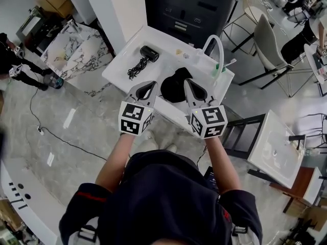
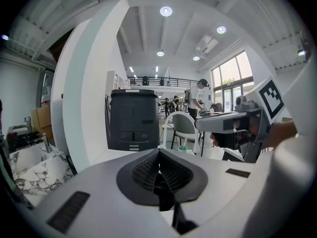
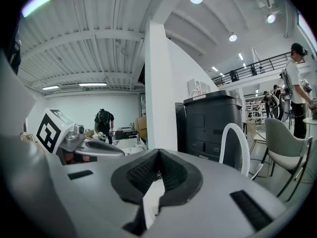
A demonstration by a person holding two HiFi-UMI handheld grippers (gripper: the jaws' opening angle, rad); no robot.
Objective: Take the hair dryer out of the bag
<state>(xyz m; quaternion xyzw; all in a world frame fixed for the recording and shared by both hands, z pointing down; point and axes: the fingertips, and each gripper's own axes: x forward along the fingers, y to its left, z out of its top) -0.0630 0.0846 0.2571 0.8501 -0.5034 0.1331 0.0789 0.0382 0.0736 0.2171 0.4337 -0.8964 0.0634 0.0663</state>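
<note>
Nearest, left gripper (image 1: 149, 84) and right gripper (image 1: 187, 81) hang clenched, empty, over the desk's (image 1: 118, 71) near edge. Hair dryer (image 1: 149, 53) lies by the left edge, apart from the bag (image 1: 175, 84). Removal looks done; next, simply withdraw.

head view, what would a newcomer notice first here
The left claw and the right claw, both shut, are held side by side over the near edge of the white table. Just beyond their tips sits the black bag, and the black hair dryer lies outside it, further left on the table, cord bunched beside it.
</note>
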